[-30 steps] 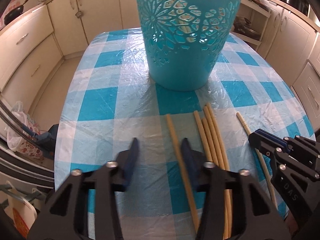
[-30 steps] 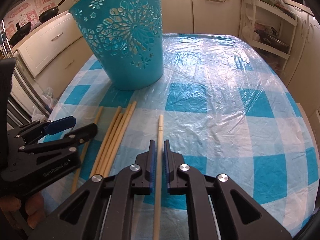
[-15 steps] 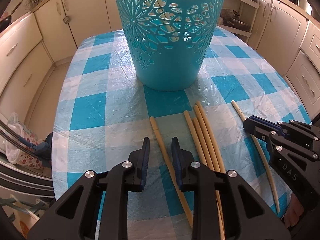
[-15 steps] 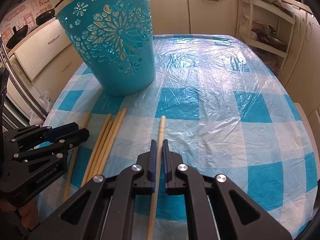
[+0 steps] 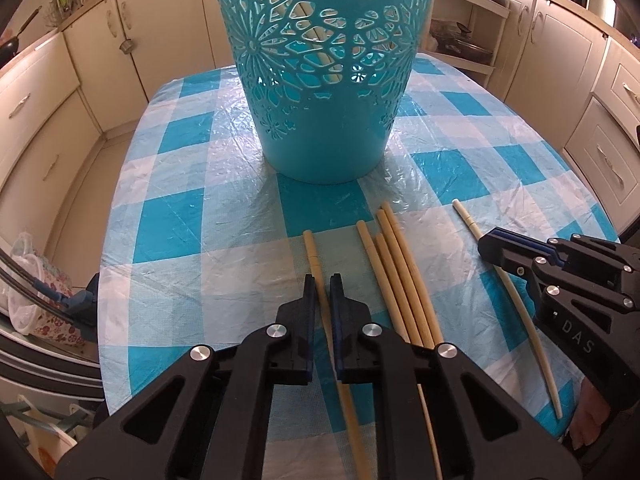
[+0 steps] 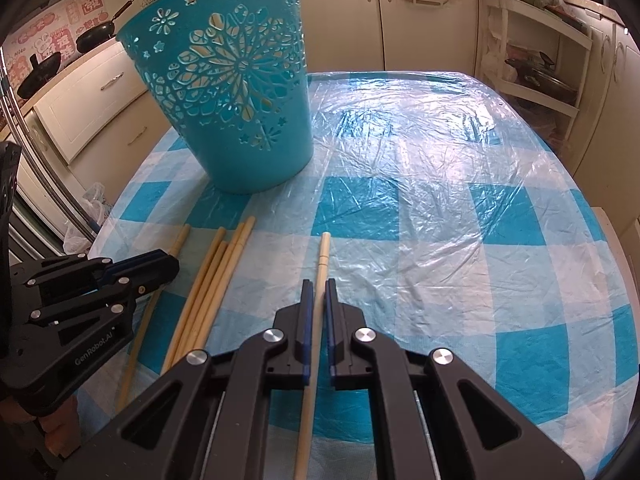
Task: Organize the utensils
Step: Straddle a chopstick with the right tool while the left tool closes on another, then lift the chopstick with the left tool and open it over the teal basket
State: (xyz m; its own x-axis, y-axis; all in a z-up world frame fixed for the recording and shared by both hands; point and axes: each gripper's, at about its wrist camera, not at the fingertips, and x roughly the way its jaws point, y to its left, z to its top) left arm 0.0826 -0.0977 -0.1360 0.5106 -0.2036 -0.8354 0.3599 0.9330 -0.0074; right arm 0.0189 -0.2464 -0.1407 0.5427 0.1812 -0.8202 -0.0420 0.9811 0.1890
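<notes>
1. One table [image 5: 168,208] fills both views, covered by a blue-and-white checked cloth [image 6: 440,240] under a crinkled clear plastic sheet.
2. Toward its far side stands a turquoise plastic basket [image 5: 324,92] with flower-shaped cut-outs, upright; pale sticks show through the holes in its wall.
3. Cream kitchen cabinets [image 5: 152,40] ring the table, and dark pans [image 6: 96,34] hang on the wall at the left of the right wrist view.
4. The left gripper [image 5: 323,292] points down at the cloth, its jaws pressed onto a single tan chopstick [image 5: 310,248] that lies apart, left of the others.
5. The right gripper [image 6: 316,296] is likewise clamped on a paler chopstick [image 6: 325,248], the one farthest right, which runs between its blue pads.
6. Four loose chopsticks [image 5: 394,268] lie side by side, touching, on the cloth between the two gripped ones, their blunt ends toward the basket.
</notes>
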